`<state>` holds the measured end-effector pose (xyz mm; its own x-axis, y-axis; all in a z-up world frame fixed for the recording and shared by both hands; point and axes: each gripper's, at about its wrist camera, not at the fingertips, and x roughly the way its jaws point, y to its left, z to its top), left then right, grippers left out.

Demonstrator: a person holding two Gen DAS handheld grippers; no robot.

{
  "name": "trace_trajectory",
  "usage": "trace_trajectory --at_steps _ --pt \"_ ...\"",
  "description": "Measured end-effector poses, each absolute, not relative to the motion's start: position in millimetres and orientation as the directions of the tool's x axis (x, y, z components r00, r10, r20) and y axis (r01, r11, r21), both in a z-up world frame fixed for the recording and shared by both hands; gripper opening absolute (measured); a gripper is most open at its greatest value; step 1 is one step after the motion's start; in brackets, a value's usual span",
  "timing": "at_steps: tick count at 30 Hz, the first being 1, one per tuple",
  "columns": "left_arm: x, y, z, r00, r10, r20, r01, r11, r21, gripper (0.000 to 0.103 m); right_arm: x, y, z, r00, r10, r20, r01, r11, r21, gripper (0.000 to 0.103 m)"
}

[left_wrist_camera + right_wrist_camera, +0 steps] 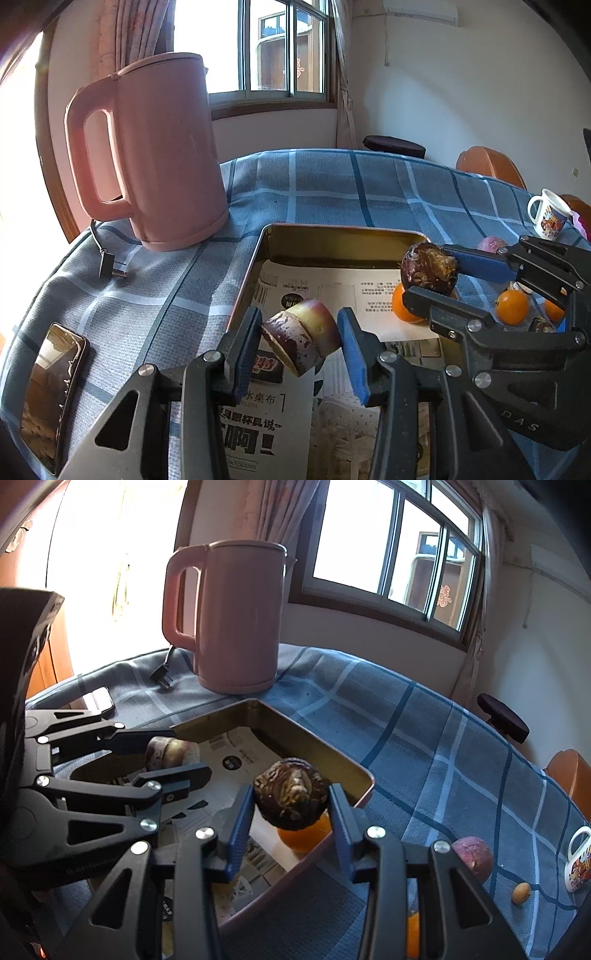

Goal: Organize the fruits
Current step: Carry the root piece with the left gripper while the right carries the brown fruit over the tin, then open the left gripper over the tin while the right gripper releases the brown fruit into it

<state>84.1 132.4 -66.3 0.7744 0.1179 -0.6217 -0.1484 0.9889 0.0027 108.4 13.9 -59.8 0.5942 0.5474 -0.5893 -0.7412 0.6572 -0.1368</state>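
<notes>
In the left wrist view, the left gripper (301, 334) holds a cane piece (301, 336), purple and cut flat at both ends. Its blue pads (245, 347) press on the two sides of the piece. The piece hangs over the near left part of the tin (334, 232), a gold box with printed paper (332, 291) on its floor. The right gripper (430, 271) comes in from the right side and grips a dark fruit (428, 269), brown and wrinkly, over the right edge of the tin. An orange (404, 304) sits in the tin just under that fruit. Two more oranges (512, 307) lie on the cloth (314, 184) past the tin's right edge. A pink kettle (155, 151) stands near the far left corner of the tin, with its plug (110, 267) lying on the cloth beside it. A phone (51, 387) lies by the near left edge of the table. A mug (550, 218) stands at the far right edge. In the right wrist view, the right gripper (291, 805) clamps the dark fruit (291, 797) between its blue pads (238, 834), over the near corner of the tin (314, 744). The orange (304, 834) lies in the tin right below it. The left gripper (171, 755) reaches in from the left with the cane piece (171, 755) held over the tin's left side. A purple fruit (472, 856) and a small nut (521, 892) lie on the cloth (406, 731) to the right, near the mug (578, 860). The kettle (236, 616) stands just behind the tin's far corner.
</notes>
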Motion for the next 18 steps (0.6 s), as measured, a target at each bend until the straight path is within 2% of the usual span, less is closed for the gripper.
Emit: trace_trajectory --at_steps 18 --pt "90 133 -71 0.748 0.116 -0.654 -0.143 0.99 0.012 0.045 110 21 -70 0.59 0.515 -0.622 -0.743 0.647 -0.168 0.044"
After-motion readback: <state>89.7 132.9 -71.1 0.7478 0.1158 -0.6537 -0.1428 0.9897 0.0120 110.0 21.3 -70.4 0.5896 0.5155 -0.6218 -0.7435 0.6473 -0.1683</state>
